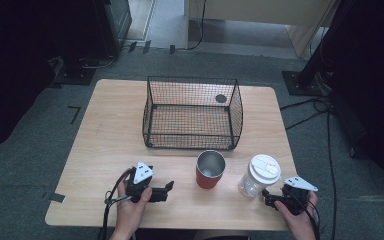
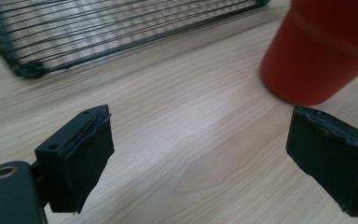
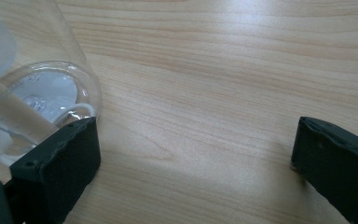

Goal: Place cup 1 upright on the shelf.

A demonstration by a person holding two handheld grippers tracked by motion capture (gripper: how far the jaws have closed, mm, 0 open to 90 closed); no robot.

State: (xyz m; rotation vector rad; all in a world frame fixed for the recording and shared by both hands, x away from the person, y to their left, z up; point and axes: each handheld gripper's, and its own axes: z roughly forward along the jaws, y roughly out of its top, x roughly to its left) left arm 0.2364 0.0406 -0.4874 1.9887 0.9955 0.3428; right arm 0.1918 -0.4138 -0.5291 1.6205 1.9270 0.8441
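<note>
A red cup [image 1: 210, 171] with a steel inside stands upright near the table's front middle. Right of it stands a clear plastic cup [image 1: 259, 176] with a white lid. My left gripper [image 1: 166, 191] rests low on the table left of the red cup, open, pointing toward it. In the left gripper view the red cup [image 2: 320, 49] is just beyond the right jaw, and nothing lies inside the gripper [image 2: 200, 163]. My right gripper [image 1: 268, 198] sits open at the clear cup's front right. The clear cup [image 3: 37, 95] touches or nearly touches the left jaw of that gripper [image 3: 191, 168].
A black wire basket [image 1: 192, 141] stands empty behind the cups at mid-table; its lower edge [image 2: 121, 39] runs across the top of the left gripper view. The wooden table [image 1: 110, 130] ends close to both hands at the front. Cables and stands lie on the floor around.
</note>
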